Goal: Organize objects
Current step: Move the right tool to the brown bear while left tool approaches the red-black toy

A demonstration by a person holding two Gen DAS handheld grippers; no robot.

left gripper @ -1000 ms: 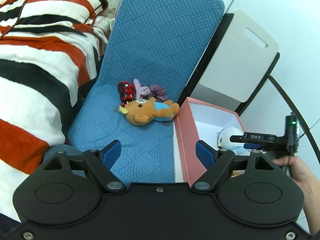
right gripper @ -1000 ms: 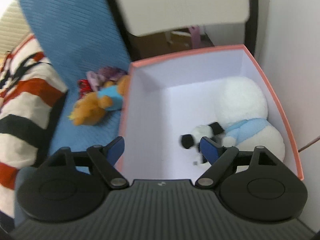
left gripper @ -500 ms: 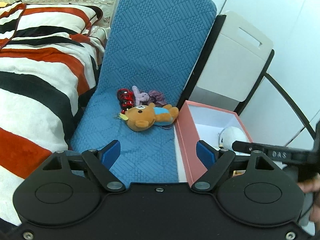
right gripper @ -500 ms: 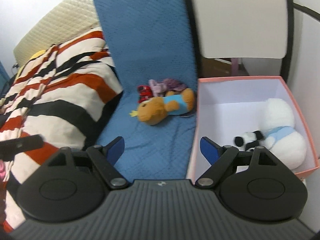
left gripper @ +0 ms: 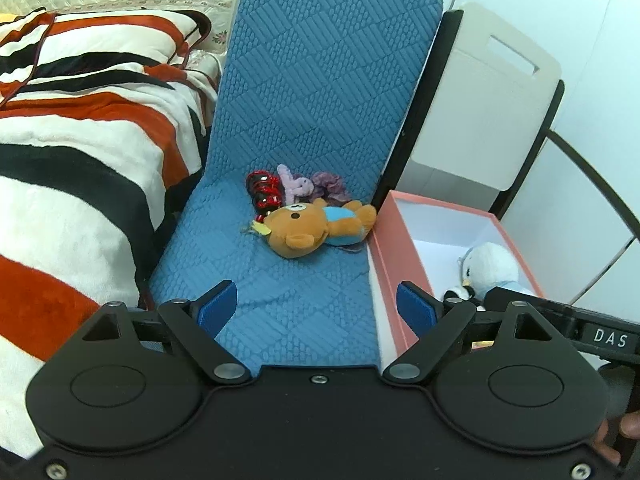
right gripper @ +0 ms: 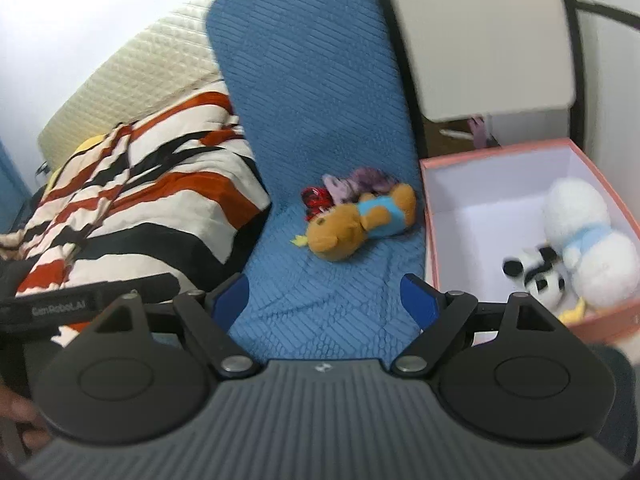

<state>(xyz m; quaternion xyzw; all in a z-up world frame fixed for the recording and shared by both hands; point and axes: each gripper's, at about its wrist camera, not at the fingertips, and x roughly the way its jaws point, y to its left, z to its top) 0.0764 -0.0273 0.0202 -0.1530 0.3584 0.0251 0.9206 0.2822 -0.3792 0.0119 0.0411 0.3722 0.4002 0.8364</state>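
Note:
A brown teddy bear in a blue shirt (left gripper: 316,228) (right gripper: 360,224) lies on the blue quilted mat (left gripper: 280,304) (right gripper: 320,300), next to a purple plush (left gripper: 304,186) and a red-and-black toy (left gripper: 264,194). A pink box (left gripper: 390,276) (right gripper: 430,236) stands to the right and holds a white plush with a blue scarf (left gripper: 490,264) (right gripper: 580,248) and a small black-and-white plush (right gripper: 536,272). My left gripper (left gripper: 316,308) is open and empty above the mat. My right gripper (right gripper: 324,300) is open and empty, short of the bear.
A striped red, black and white blanket (left gripper: 80,160) (right gripper: 140,200) lies on the bed at the left. A beige cabinet with a black frame (left gripper: 480,112) (right gripper: 480,40) stands behind the box. A white wall is at the right.
My right gripper has pulled back out of the pink box and swung left over the mat, empty. The left gripper has drawn back slightly.

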